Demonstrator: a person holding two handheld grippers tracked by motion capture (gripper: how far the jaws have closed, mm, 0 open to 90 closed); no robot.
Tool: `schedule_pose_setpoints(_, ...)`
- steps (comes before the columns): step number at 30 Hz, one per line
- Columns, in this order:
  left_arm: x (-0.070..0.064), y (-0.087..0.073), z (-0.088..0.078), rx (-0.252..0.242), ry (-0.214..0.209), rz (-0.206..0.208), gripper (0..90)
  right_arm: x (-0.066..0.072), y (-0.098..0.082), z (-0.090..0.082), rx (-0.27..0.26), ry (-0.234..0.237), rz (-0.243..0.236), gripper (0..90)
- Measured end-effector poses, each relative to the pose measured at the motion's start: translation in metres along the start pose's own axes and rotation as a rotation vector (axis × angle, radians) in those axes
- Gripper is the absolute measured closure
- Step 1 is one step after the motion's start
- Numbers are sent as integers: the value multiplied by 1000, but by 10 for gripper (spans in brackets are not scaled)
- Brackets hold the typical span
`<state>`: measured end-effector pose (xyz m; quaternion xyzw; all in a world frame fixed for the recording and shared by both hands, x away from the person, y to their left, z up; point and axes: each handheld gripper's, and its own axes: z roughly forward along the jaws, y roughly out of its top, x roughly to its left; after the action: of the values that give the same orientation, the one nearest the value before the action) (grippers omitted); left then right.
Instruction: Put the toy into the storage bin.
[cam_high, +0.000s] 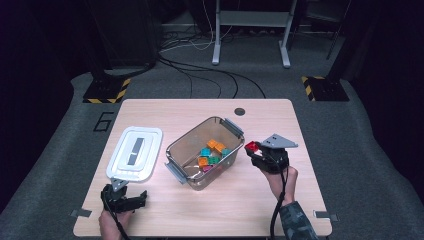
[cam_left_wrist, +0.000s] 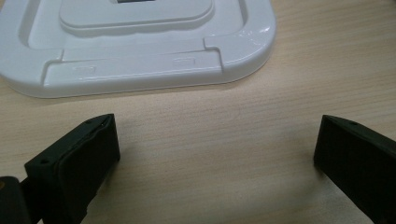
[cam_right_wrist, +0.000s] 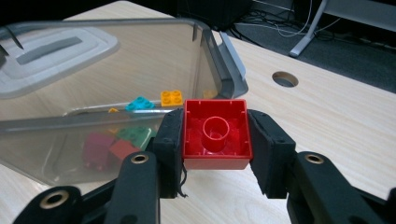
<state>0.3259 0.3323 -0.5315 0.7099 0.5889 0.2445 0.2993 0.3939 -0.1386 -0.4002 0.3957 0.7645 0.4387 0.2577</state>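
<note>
The right tool (cam_right_wrist: 215, 140) is gripping a red block (cam_right_wrist: 215, 134) between its pads, holding it just beside the clear box (cam_high: 186, 145) of colored blocks. The left tool (cam_left_wrist: 215, 154) is resting released on the tabletop (cam_high: 260, 195), near the white lid (cam_high: 135, 152).

A square red toy brick (cam_right_wrist: 215, 135) is sitting clamped on two opposite sides, its hollow underside with one round tube facing the right gripper view's camera. In the high view the red toy brick (cam_high: 251, 146) is hanging above the table, just beside the clear bin's (cam_high: 186, 145) right end.
</note>
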Motion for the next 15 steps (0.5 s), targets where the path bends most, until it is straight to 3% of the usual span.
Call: schedule_pose_setpoints(15,0,0,0,0,0,1,0,2,33,1,-40,-7,-52,582)
